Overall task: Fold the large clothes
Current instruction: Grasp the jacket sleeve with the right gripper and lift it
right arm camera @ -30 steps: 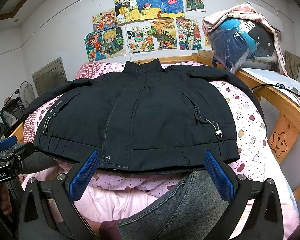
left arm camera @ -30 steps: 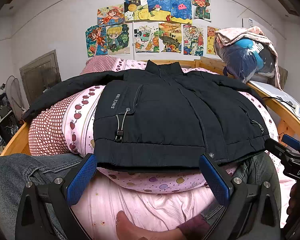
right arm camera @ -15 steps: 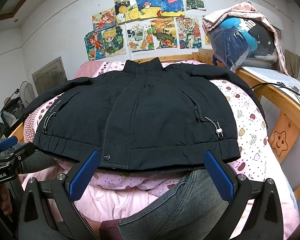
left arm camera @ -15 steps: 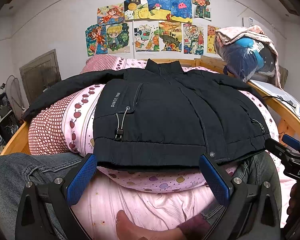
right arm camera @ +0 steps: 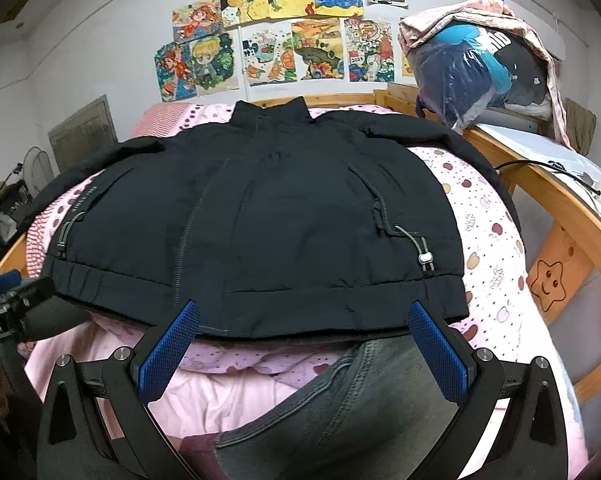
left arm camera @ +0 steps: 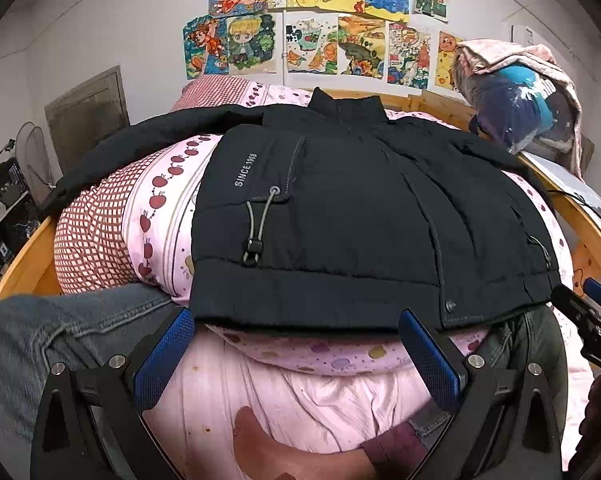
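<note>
Jacket spread flat, front up, across bed, hem at near edge. Left gripper, right gripper both spread wide, empty, short of hem. Only left view shows bare foot; only right view star cutout.

Soft, even indoor light is filling both views, casting only faint shadows. The jacket is reading nearly flat black, its folds barely showing. Fisheye distortion is bending the bed rail and darkening the corners. Focus is holding sharp centrally, softening slightly toward the edges.
</note>
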### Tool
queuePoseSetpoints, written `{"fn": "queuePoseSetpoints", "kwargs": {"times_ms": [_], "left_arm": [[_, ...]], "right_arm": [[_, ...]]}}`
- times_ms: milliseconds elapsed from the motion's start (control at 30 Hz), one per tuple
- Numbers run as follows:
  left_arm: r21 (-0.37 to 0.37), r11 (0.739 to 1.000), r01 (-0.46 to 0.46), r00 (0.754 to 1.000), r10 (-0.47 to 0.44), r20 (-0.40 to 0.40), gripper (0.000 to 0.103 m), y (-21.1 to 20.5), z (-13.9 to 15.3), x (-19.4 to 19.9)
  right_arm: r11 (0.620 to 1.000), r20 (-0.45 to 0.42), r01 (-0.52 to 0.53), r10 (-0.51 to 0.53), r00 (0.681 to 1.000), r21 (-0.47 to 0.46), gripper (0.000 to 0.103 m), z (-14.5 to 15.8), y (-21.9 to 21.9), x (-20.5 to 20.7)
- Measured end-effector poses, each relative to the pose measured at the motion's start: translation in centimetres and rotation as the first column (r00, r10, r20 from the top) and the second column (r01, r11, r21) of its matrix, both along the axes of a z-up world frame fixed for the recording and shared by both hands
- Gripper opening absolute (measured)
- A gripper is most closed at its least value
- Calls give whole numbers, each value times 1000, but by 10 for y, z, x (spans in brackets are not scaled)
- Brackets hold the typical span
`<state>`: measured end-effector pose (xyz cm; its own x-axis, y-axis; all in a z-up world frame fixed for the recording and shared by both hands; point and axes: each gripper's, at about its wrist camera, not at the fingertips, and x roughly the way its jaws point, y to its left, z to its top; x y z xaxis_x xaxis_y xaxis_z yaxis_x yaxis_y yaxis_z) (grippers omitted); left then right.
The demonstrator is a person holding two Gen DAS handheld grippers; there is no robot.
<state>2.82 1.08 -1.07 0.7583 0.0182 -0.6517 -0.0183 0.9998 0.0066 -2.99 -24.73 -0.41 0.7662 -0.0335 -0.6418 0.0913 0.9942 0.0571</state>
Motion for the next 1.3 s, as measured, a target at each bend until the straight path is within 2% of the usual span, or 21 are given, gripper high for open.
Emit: {"fn": "queuePoseSetpoints", "kwargs": {"times_ms": [433, 567, 733, 833, 933, 1033, 1200, 1300], "left_arm": [[49, 999, 22, 999, -21, -37, 103, -23, 17, 52], [59, 997, 38, 998, -35, -52, 103, -36, 21, 76], [60, 995, 81, 994, -76, -78, 103, -59, 26, 118], [50, 992, 115, 989, -109, -98, 103, -76, 28, 148], [30, 986, 161, 981, -157, -113, 103, -98, 32, 183], [20, 979, 202, 974, -198, -111, 103, -123, 36, 216], [-18, 965, 260, 960, -261, -100, 103, -172, 37, 276], [-63, 954, 292, 948, -297, -111, 103, -204, 31, 321]], "right_arm": [[999, 1, 30, -30, 1000, 19, 102, 5, -29, 39], [998, 28, 43, -44, 999, 41, 102, 6, -47, 57], [985, 65, 136, -143, 988, 111, 102, 11, -92, 83], [964, 45, 225, -233, 972, 139, 102, 8, -126, 102], [931, 10, 310, -318, 948, 191, 102, 2, -165, 119], [873, -22, 400, -410, 912, 279, 102, -9, -207, 131], [727, -97, 503, -524, 846, 467, 102, -37, -273, 153], [644, -140, 539, -563, 814, 543, 102, -56, -299, 174]]}}
